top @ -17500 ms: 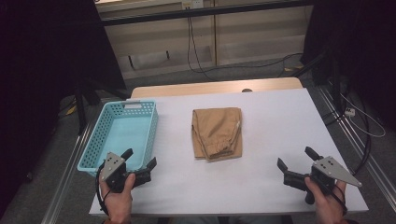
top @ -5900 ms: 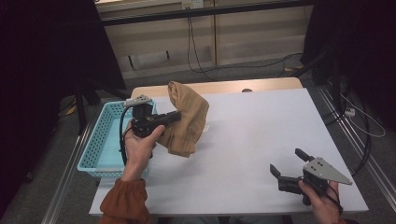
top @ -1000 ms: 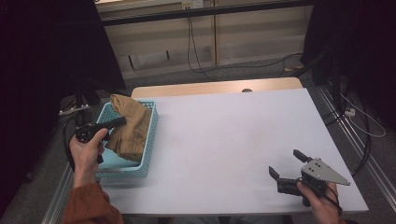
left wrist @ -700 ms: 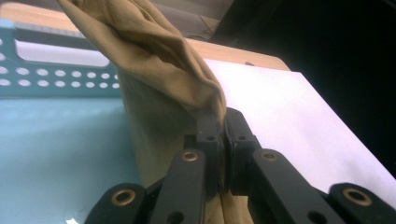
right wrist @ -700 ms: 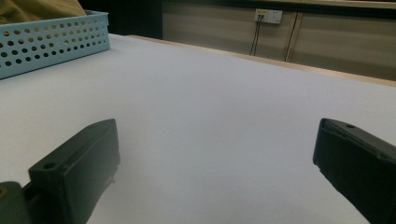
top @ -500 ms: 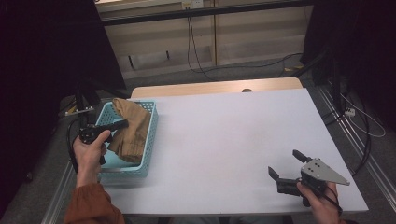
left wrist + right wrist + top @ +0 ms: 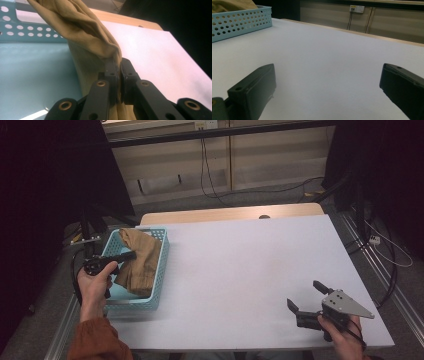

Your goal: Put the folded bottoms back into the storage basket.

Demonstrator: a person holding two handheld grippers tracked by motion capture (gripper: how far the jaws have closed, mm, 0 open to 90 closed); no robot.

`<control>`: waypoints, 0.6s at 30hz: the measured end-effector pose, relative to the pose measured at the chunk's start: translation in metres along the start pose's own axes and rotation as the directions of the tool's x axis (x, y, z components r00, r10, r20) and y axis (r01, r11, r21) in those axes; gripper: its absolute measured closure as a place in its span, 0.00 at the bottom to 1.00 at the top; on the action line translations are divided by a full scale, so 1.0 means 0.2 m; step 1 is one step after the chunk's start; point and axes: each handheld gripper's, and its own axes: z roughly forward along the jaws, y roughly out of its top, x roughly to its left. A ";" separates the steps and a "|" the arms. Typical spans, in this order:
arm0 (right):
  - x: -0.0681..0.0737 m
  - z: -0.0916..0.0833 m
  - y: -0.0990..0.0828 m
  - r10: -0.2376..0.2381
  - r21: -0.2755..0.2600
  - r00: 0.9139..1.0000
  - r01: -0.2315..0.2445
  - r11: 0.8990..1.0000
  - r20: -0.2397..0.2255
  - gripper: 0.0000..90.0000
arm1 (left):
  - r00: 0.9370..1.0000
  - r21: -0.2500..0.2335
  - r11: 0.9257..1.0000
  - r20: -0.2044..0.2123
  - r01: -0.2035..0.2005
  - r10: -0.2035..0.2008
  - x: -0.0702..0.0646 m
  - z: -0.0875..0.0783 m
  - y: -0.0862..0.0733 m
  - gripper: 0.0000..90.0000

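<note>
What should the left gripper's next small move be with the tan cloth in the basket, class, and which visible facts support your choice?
Probably open the jaws and let go. The left gripper is clamped on a fold of the tan cloth, and most of that cloth already sits inside the blue basket, so little seems left but the release. The right gripper rests open on the white table, far off.

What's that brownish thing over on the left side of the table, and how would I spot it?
Start at the white table and look to its left edge, where a light blue perforated basket sits. Draped inside it is a crumpled tan cloth, pinched by the left claw. It is the one soft, brown, folded thing there; the basket is hard plastic and the right claw is black and stands open over bare table.
</note>
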 end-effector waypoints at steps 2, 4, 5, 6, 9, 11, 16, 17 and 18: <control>0.00 0.00 0.00 0.000 0.000 1.000 0.000 1.000 -0.001 0.01 | 1.000 0.000 1.000 -0.012 -0.002 0.002 0.00 0.00 0.00 0.96; 0.00 0.00 0.00 0.000 0.000 1.000 0.000 1.000 0.000 0.01 | 1.000 0.003 1.000 -0.026 -0.011 0.011 0.00 -0.01 0.00 0.96; 0.00 0.00 0.00 -0.001 0.000 1.000 0.001 1.000 -0.001 0.01 | 0.999 0.004 1.000 -0.030 -0.012 0.012 0.00 -0.01 0.00 0.96; 0.00 0.00 0.00 -0.001 0.001 1.000 0.001 1.000 -0.001 0.01 | 0.999 0.004 1.000 -0.034 -0.011 0.011 0.00 -0.01 -0.01 0.96; 0.00 0.00 0.00 0.000 0.000 1.000 0.000 1.000 -0.001 0.01 | 1.000 0.008 1.000 -0.028 -0.007 0.007 0.01 -0.01 -0.01 0.95; 0.00 0.00 0.00 0.000 0.000 1.000 0.000 1.000 -0.002 0.01 | 0.999 0.004 1.000 -0.037 -0.003 0.003 0.01 -0.02 -0.01 0.95; 0.00 0.00 0.00 -0.004 0.002 1.000 0.004 1.000 -0.005 0.01 | 0.998 0.005 1.000 -0.069 -0.012 0.012 0.03 -0.03 -0.02 0.95; 0.00 0.00 0.00 -0.004 0.002 1.000 0.004 1.000 -0.005 0.01 | 0.997 0.007 1.000 -0.071 -0.004 0.004 0.03 -0.03 -0.02 0.95; 0.00 0.00 0.00 -0.004 0.002 1.000 0.004 1.000 -0.005 0.01 | 0.998 0.004 1.000 -0.067 0.003 -0.003 0.04 -0.04 -0.02 0.95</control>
